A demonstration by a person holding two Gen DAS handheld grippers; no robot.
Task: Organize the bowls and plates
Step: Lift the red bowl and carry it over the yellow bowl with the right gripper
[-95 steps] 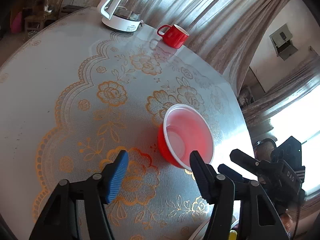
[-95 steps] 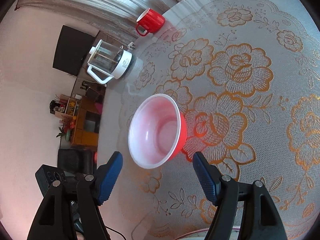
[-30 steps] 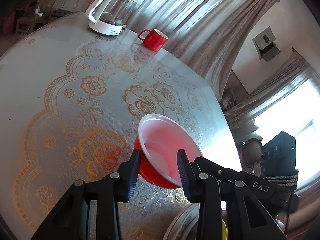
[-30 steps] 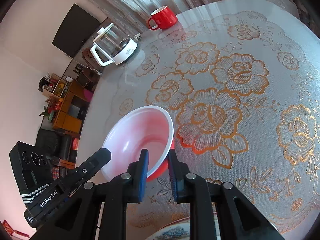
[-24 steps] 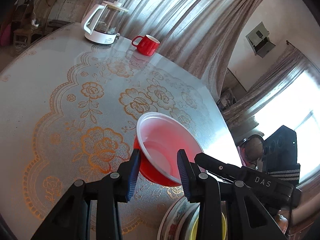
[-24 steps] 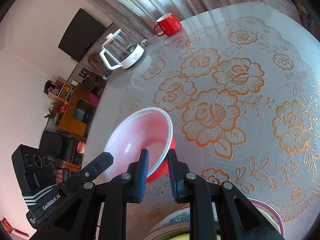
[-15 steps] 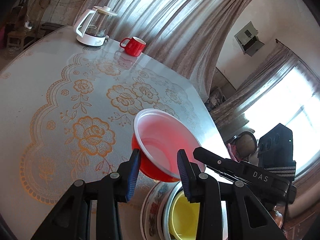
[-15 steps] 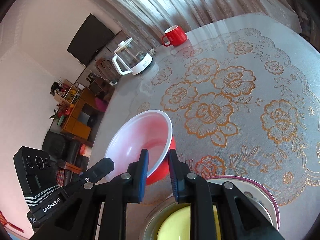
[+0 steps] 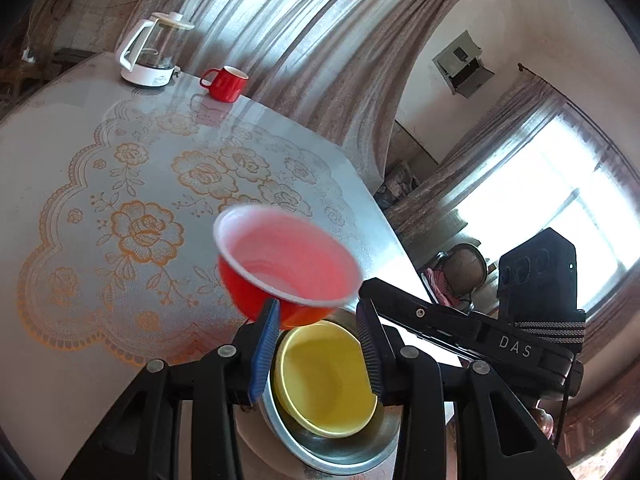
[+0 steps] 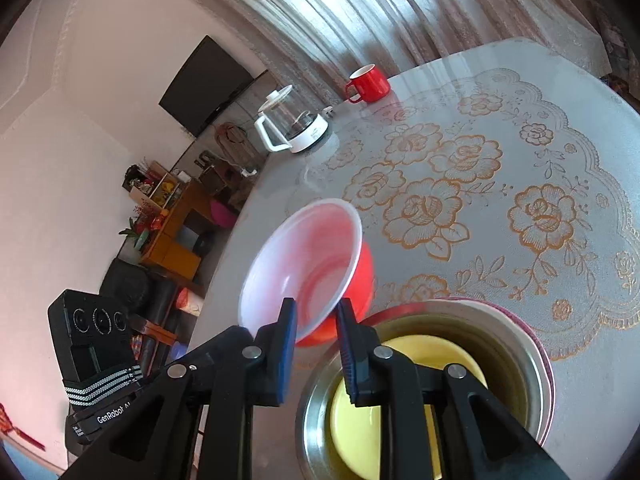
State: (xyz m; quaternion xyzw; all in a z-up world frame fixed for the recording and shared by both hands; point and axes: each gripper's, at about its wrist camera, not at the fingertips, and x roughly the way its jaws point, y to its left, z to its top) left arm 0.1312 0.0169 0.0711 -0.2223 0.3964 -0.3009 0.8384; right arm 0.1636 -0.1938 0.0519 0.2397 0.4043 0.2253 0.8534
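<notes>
You've got the red plastic bowl with the white inside [image 9: 286, 268] up in the air, tilted, and it's blurry in the left wrist view. Outside is glossy red, inside is a pinkish white with a thin white rim.

Your right gripper [image 10: 316, 322] has its jaws nearly pressed together, pinching the bowl's near rim between the blue pads, one pad inside and one outside. Your left gripper [image 9: 316, 324] has its jaws only partly spread. Its left pad sits against the bowl's red outer wall, but I can't tell if the other pad touches anything, so I can't say whether that one is really gripping.

The bowl hangs just beyond the stack at the near edge: a yellow plastic bowl [image 10: 400, 400] nested in a shiny steel bowl [image 10: 504, 344], sitting on a white plate with a purple rim [image 10: 538, 354]. The red bowl's base overlaps the stack's far-left side in both views.

The round table with the gold-rose lace cover [image 10: 520, 168] is wide open past the bowl. Only a red ceramic mug [image 10: 368, 82] and a glass kettle with a white base [image 10: 290, 126] stand way off at the far edge by the grey curtain [image 9: 320, 32]. The table's left edge drops off just beside the bowl in the right wrist view.
</notes>
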